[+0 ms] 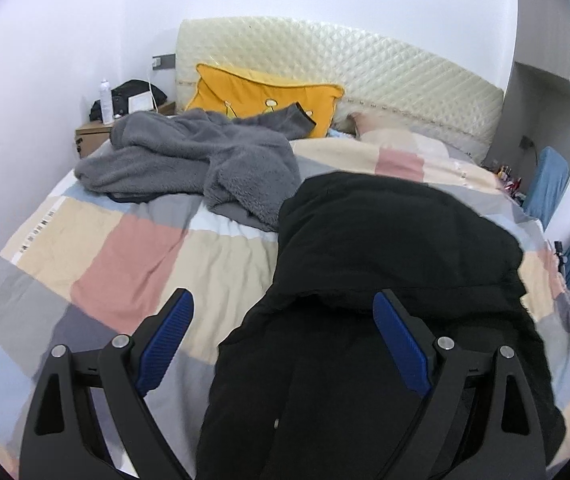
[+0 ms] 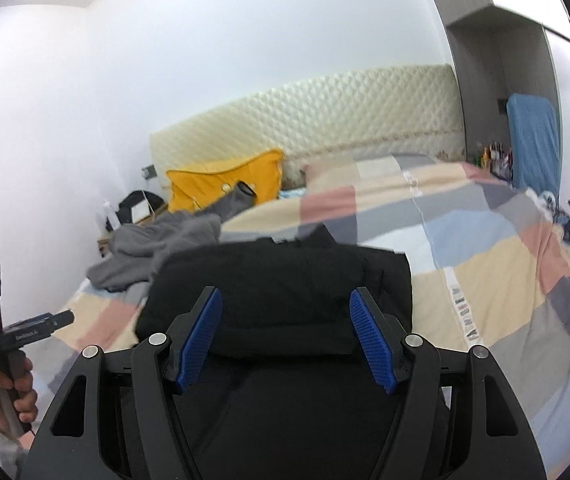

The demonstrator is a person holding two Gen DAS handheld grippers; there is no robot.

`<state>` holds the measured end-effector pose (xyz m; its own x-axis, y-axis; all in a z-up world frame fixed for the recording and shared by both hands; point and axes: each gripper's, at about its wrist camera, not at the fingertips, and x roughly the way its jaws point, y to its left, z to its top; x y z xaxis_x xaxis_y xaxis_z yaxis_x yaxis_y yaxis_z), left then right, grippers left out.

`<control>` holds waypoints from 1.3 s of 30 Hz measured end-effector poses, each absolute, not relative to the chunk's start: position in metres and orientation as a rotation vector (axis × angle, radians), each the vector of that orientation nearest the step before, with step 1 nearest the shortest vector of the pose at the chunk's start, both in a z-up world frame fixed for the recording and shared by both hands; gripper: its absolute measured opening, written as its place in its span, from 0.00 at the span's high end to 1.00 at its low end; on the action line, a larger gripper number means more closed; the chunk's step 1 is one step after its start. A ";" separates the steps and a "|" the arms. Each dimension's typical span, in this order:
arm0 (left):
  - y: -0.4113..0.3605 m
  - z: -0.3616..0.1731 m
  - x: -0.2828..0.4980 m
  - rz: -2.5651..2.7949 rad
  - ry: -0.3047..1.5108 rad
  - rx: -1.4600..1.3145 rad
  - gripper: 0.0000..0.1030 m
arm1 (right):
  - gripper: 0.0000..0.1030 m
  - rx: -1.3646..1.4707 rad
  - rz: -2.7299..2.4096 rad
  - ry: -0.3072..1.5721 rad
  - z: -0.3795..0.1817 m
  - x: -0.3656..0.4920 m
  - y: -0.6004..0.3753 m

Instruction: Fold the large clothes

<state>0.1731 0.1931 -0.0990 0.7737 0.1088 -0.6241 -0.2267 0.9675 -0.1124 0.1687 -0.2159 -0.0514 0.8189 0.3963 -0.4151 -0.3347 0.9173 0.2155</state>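
Observation:
A black garment (image 1: 385, 232) lies on the checked bedspread (image 1: 125, 248), its far part doubled over into a thick layer. My left gripper (image 1: 283, 294) hangs above the garment's left edge, jaws wide open, with nothing between the blue pads. In the right wrist view the same black garment (image 2: 285, 264) lies below my right gripper (image 2: 285, 290), which is open and grips nothing. A grey fleece garment (image 1: 189, 156) lies crumpled at the far left of the bed, also in the right wrist view (image 2: 157, 240).
A yellow pillow (image 1: 261, 88) leans on the quilted headboard (image 1: 365, 64). A nightstand (image 1: 93, 128) with a bottle and dark items stands far left. A blue cloth (image 2: 533, 136) and small clutter are at the right. A person's hand (image 2: 9, 388) holds the other tool's handle.

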 end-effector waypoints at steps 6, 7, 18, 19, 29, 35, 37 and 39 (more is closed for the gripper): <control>0.205 -0.031 0.113 0.190 0.580 -0.165 0.11 | 0.32 0.123 0.404 0.413 -0.001 0.121 -0.223; 0.208 -0.018 0.100 0.194 0.559 -0.162 0.11 | 0.32 0.122 0.405 0.406 0.007 0.112 -0.226; 0.238 0.040 0.011 0.167 0.509 -0.156 0.11 | 0.32 0.070 0.439 0.438 0.049 0.049 -0.274; 0.241 0.040 0.008 0.156 0.521 -0.167 0.11 | 0.32 0.063 0.441 0.454 0.051 0.045 -0.282; 0.282 -0.022 -0.011 0.056 0.690 -0.364 0.11 | 0.32 0.078 0.364 0.596 0.025 0.046 -0.376; 0.281 -0.084 0.002 -0.012 0.793 -0.483 0.12 | 0.32 0.160 0.370 0.710 -0.045 0.066 -0.405; 0.277 -0.108 0.010 -0.044 0.823 -0.529 0.12 | 0.32 0.233 0.402 0.769 -0.082 0.075 -0.411; 0.275 -0.128 0.016 -0.075 0.846 -0.580 0.12 | 0.32 0.298 0.430 0.812 -0.112 0.077 -0.415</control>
<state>0.0159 0.2745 -0.1283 0.6702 -0.2873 -0.6843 -0.1618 0.8433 -0.5125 0.0771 -0.4151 -0.1118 0.6096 0.4782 -0.6322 -0.2545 0.8734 0.4152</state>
